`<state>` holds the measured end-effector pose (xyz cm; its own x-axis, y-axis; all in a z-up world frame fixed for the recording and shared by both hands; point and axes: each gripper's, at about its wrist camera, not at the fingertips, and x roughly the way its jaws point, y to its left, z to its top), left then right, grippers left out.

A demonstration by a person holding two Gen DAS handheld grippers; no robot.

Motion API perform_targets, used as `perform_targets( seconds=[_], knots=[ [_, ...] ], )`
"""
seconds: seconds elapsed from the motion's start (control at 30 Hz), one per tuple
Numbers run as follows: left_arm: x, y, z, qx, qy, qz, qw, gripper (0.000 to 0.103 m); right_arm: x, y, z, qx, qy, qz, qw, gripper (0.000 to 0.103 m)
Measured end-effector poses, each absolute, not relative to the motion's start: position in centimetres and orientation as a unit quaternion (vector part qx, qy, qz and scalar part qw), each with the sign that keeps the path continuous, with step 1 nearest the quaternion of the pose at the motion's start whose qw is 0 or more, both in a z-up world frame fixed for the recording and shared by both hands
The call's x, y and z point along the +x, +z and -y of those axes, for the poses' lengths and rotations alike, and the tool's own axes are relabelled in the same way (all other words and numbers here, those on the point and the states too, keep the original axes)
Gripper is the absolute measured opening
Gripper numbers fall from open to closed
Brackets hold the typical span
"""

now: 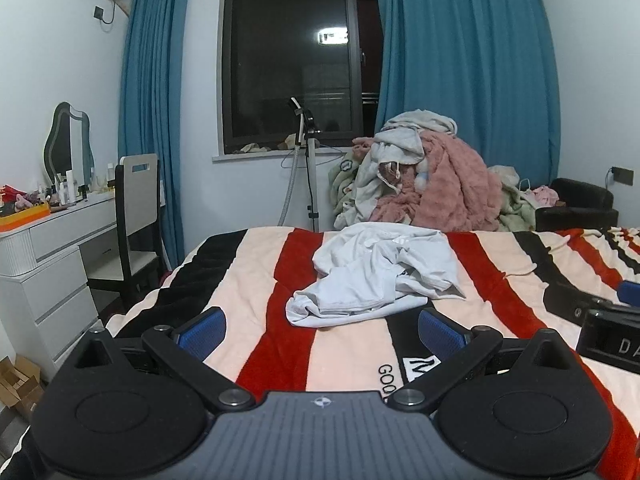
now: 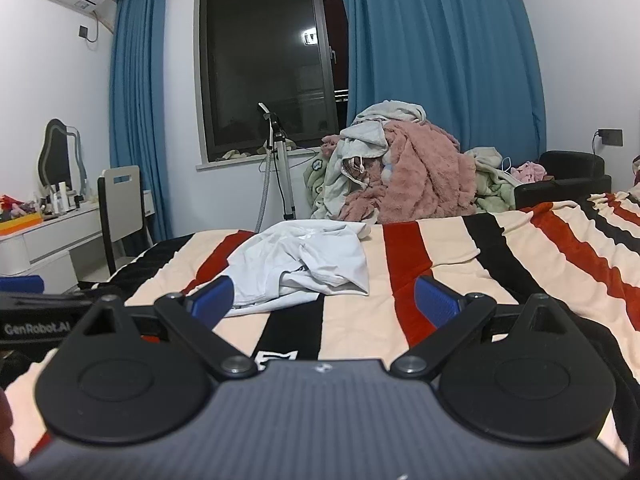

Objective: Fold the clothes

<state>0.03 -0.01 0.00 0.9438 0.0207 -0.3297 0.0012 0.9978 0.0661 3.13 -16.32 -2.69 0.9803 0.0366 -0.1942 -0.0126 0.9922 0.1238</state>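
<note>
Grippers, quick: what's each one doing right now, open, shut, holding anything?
Left gripper: open, holding nothing, just short of the white garment.
Right gripper: open, holding nothing, its left finger at the garment's near edge.

Each gripper is matte black plastic around a grey ribbed centre plate bearing a small round emblem. The left gripper (image 1: 322, 330) has two round housings, silver pivot screws on angled link arms, and blue textured pads (image 1: 440, 334). The right gripper (image 2: 324, 302) looks identical, its pads (image 2: 436, 302) the same blue.
</note>
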Motion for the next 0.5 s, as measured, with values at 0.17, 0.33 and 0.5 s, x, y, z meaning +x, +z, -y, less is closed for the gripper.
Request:
perform_targets(
  seconds=[0.17,0.33,0.5],
  knots=[
    [-0.2,0.4,0.2,0.037,0.007,-0.156,0.987,0.103,3.2,-2.4,16.1,0.060,0.012,-0.103,0.993,0.099],
    [-0.6,0.5,-0.1,0.035,0.006,-0.153,0.988,0.103,3.6,-3.5,16.9,0.058,0.012,-0.101,0.993,0.099],
    [-0.5,0.4,0.2,0.040,0.008,-0.153,0.987,0.103,3.6,-4.0,16.8,0.057,0.008,-0.101,0.993,0.099]
  ],
)
